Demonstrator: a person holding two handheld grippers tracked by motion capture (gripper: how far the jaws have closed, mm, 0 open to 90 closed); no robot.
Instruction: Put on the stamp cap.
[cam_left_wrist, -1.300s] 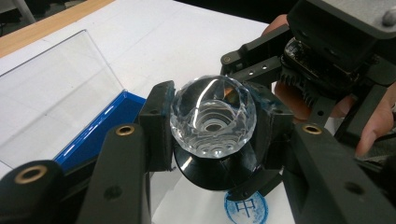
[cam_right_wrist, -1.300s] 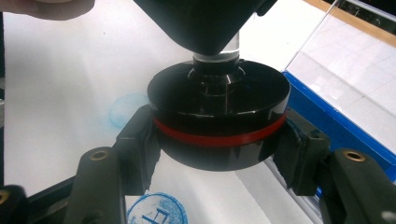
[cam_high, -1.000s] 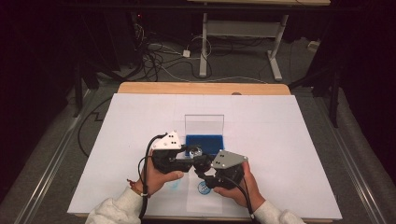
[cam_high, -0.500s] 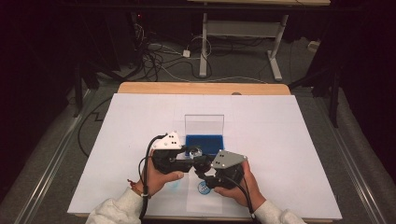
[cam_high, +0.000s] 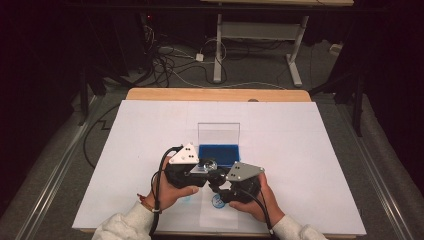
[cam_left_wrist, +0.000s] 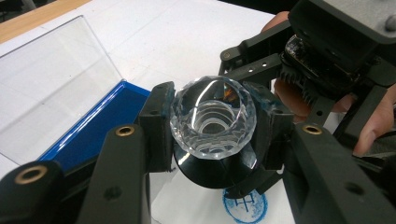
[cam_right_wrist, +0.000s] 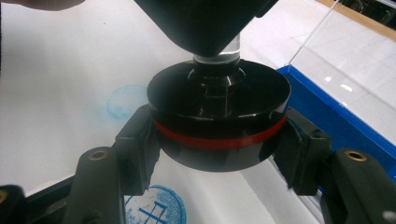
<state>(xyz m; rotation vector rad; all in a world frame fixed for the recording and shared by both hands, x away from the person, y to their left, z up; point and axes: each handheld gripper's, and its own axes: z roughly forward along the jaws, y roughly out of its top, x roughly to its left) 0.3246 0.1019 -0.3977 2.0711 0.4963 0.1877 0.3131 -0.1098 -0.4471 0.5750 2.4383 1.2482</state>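
Note:
A stamp with a faceted clear knob (cam_left_wrist: 213, 116) and a round black base (cam_right_wrist: 218, 116) ringed by a red stripe is held just above the paper near the table's front. My left gripper (cam_left_wrist: 212, 126) is shut on the clear knob (cam_high: 209, 164). My right gripper (cam_right_wrist: 218, 149) is shut on the black base from the other side. In the high view the left gripper (cam_high: 206, 169) and right gripper (cam_high: 218, 180) meet nose to nose at the stamp. A blue stamped mark (cam_right_wrist: 154, 207) lies on the paper below the base.
An open case with a blue ink pad (cam_high: 219, 152) and an upright clear lid (cam_high: 218, 133) stands just beyond the grippers. A fainter blue mark (cam_right_wrist: 126, 100) is on the white sheet (cam_high: 300, 140) covering the table. Cables lie on the floor beyond the table.

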